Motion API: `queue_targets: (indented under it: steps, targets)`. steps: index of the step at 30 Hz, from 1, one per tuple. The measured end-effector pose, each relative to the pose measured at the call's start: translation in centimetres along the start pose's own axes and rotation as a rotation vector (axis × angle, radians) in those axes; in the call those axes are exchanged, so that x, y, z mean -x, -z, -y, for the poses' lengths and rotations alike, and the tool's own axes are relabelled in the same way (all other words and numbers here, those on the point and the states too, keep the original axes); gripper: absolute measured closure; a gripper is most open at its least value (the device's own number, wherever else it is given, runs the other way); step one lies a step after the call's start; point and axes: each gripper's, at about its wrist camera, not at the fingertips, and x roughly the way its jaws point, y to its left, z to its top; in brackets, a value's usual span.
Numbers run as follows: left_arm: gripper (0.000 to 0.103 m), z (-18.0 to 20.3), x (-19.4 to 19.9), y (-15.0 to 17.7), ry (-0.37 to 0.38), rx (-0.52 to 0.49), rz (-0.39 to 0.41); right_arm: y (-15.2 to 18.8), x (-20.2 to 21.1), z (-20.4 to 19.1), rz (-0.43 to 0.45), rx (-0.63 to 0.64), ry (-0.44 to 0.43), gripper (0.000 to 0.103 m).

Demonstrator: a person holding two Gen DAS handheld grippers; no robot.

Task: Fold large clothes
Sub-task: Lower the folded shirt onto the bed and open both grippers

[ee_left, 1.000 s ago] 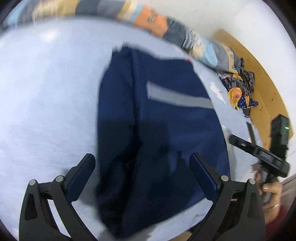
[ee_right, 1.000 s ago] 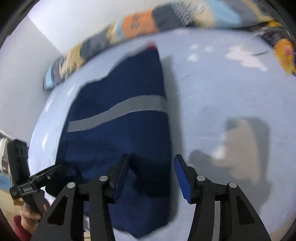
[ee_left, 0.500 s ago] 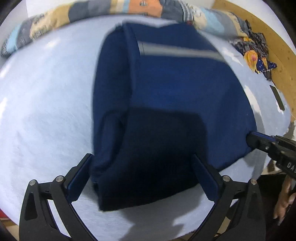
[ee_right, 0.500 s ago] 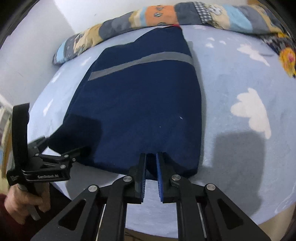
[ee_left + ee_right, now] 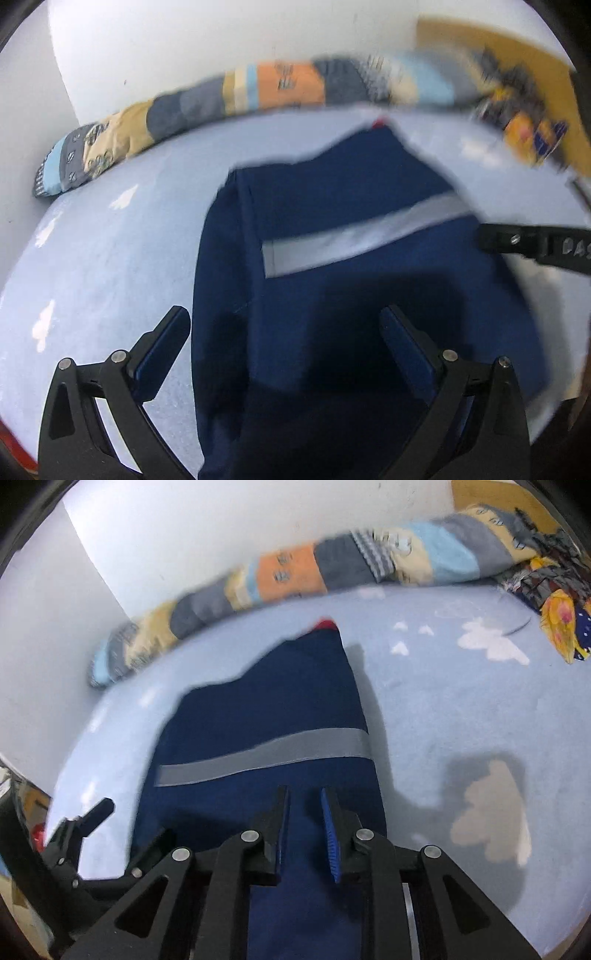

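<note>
Garment point(image 5: 266, 709) lies partly folded on the bed point(image 5: 461, 716); further folds remain. Left tool point(image 5: 284, 336) gapes empty; right tool point(image 5: 304, 823) is opening, gripping nothing.

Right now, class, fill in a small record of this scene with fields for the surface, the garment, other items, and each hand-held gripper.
surface: light blue bedsheet with white clouds
garment: navy top with a grey stripe, lying flat
other items: patchwork quilt along the wall
left hand-held gripper: open wide above the top
right hand-held gripper: jaws opening over the top, a narrow gap between them
</note>
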Motion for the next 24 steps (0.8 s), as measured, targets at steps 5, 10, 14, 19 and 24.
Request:
queue_targets:
  steps: [5, 10, 14, 19, 24]
  targets:
    - [0.0, -1.5, -1.2, 0.7, 0.062, 0.074, -0.074, -0.4, -2.5, 0.6, -0.088, -0.037, 0.01, 0.078]
    - [0.0, -1.4, 1.7, 1.5, 0.06, 0.093, -0.019, 1.5, 1.5, -0.2, -0.017, -0.018, -0.046, 0.076]
    - [0.0, 0.3, 3.8, 3.5, 0.041, 0.067, -0.004, 4.8, 4.0, -1.3, 0.004, 0.029, -0.02, 0.074]
    - [0.0, 1.7, 4.5, 5.6, 0.031, 0.027, -0.025, 8.9, 6.3, -2.0, 0.012, 0.023, -0.042, 0.074]
    - [0.0, 2.4, 5.3, 6.4, -0.005, -0.015, -0.009, 10.8, 6.3, -2.0, -0.023, 0.038, -0.018, 0.072]
